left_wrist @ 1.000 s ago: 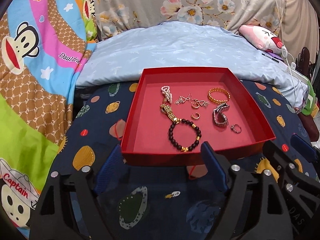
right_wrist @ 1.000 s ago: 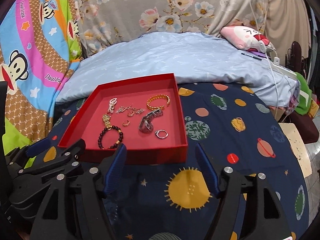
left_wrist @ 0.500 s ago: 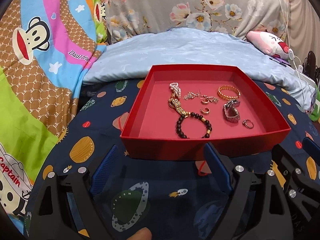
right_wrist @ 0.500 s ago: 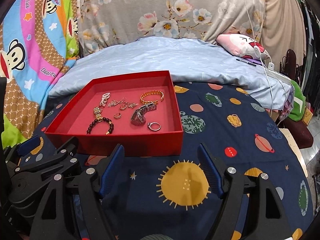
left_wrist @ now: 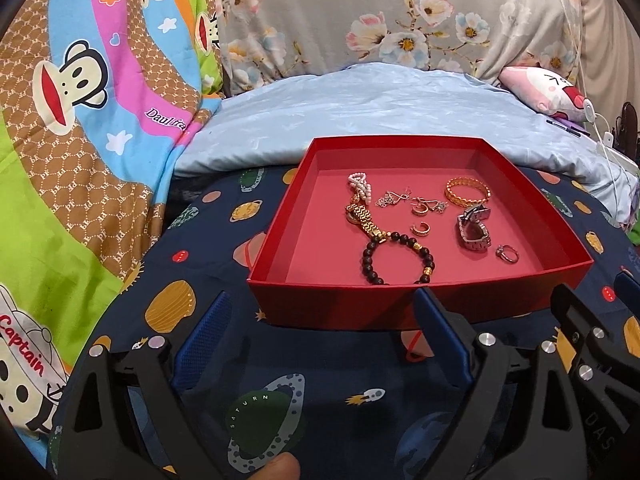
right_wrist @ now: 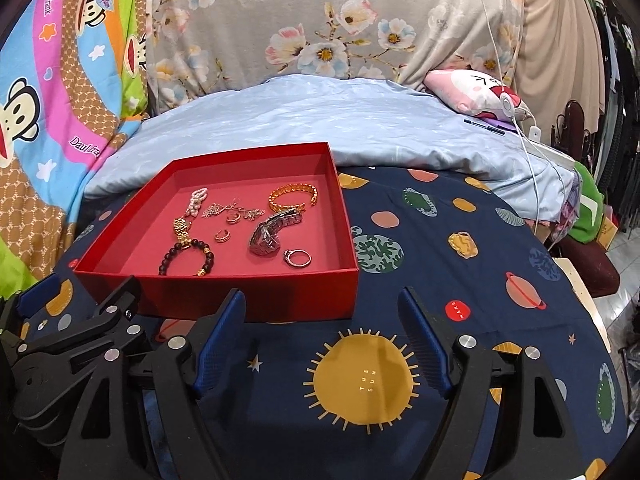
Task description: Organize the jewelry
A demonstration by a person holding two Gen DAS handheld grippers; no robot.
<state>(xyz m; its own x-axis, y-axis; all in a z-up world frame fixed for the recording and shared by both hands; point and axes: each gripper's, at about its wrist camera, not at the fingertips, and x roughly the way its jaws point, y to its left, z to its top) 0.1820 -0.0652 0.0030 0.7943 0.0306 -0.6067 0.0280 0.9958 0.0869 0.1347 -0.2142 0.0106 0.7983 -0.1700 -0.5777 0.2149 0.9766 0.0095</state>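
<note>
Nearest the bed's front edge, left gripper (left_wrist: 320,340) and right gripper (right_wrist: 320,340) both hang spread wide, holding nothing. Just beyond, all the jewelry sits loose in the red tray (left_wrist: 400,300): beaded bracelet (left_wrist: 396,258), watch (left_wrist: 474,230), ring (left_wrist: 508,254), gold bangle (left_wrist: 467,194); the small earrings are hard to make out. Could be sorted already or waiting, honestly can't tell.

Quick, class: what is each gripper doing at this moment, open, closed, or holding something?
Left gripper: open, holding nothing, just short of the red tray.
Right gripper: open, holding nothing, over the planet-print sheet.
</note>
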